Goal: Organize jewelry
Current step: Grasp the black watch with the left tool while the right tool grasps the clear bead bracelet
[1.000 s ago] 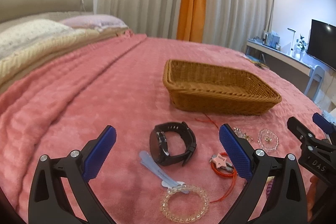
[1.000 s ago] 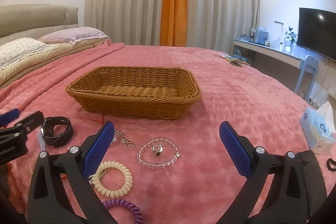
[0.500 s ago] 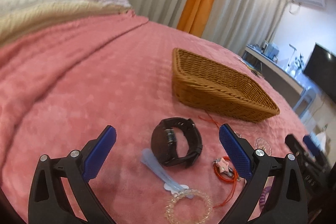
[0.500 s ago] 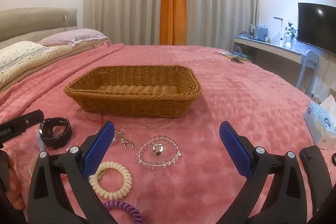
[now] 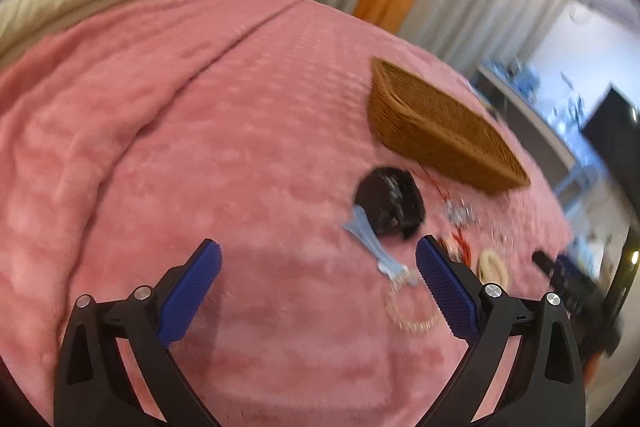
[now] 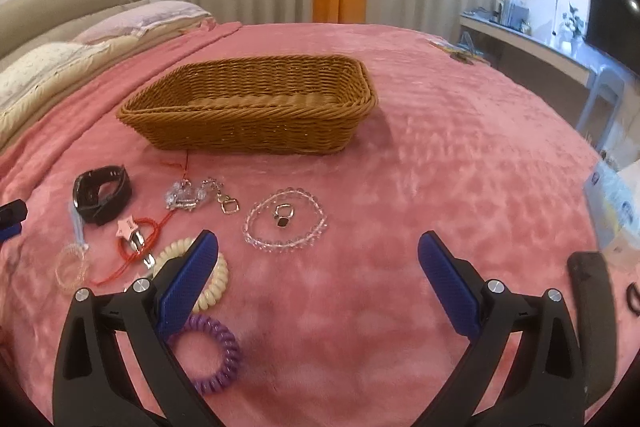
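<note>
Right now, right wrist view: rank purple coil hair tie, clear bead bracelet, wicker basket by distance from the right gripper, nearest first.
1. Purple coil hair tie: at the right gripper's left finger, lower left.
2. Clear bead bracelet: ahead, slightly left, with a ring inside it.
3. Wicker basket: farthest, beyond the bracelet on the pink blanket.

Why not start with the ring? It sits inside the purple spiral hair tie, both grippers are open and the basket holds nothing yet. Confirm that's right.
One detail is off. The ring lies inside the clear bead bracelet, not the purple spiral hair tie, as the right wrist view shows. The rest holds: the right gripper and the left gripper are open, and no jewelry shows in the wicker basket.
</note>
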`<action>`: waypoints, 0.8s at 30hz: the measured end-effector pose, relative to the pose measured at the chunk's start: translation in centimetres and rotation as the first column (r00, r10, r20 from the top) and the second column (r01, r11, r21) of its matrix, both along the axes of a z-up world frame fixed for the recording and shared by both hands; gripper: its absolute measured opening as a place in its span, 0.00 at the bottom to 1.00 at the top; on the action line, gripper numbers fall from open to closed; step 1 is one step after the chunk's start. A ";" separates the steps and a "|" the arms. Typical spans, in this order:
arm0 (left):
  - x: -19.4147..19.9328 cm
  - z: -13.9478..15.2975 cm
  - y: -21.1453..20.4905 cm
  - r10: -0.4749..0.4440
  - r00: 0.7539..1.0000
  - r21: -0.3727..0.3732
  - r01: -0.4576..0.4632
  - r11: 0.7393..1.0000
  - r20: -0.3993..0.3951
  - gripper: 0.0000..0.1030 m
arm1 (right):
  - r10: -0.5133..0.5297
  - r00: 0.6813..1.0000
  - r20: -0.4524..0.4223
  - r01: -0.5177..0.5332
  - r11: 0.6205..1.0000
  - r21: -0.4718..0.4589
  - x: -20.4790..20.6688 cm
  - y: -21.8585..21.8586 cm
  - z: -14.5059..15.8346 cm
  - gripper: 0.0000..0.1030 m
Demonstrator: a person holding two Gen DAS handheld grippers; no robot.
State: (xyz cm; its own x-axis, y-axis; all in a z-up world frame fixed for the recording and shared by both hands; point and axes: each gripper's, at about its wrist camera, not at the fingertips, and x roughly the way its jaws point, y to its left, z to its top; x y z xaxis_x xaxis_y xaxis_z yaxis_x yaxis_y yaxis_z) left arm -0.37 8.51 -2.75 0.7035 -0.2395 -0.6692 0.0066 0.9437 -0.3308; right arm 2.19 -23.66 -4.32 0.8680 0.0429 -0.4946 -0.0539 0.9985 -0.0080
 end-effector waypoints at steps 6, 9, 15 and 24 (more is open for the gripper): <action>2.8 1.2 -2.6 -0.067 0.997 0.071 0.070 0.995 -0.035 0.70 | 0.036 0.999 -0.037 -0.039 0.996 -0.080 -0.1 0.2 1.0 0.71; 3.8 1.6 -3.5 -0.096 0.995 0.082 0.098 0.992 -0.034 0.65 | 0.048 0.996 -0.068 -0.052 0.997 -0.056 0.2 -1.4 1.3 0.61; 5.6 0.8 -5.7 -0.133 0.988 0.117 0.141 0.983 -0.076 0.56 | 0.116 0.976 -0.184 -0.112 0.993 0.033 3.5 -2.1 0.6 0.35; 7.8 -0.2 -6.9 -0.107 0.988 0.175 0.126 0.977 -0.114 0.49 | 0.117 0.956 -0.268 -0.122 0.993 -0.001 7.9 -0.5 -1.4 0.28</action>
State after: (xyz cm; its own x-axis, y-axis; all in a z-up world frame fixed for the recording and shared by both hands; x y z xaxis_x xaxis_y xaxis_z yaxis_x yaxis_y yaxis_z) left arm 7.42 1.61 -2.91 0.6023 -0.1841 -0.7768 0.0947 0.9827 -0.1594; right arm 10.07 -24.21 -5.72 0.6930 0.1278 -0.7095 -0.1753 0.9845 0.0061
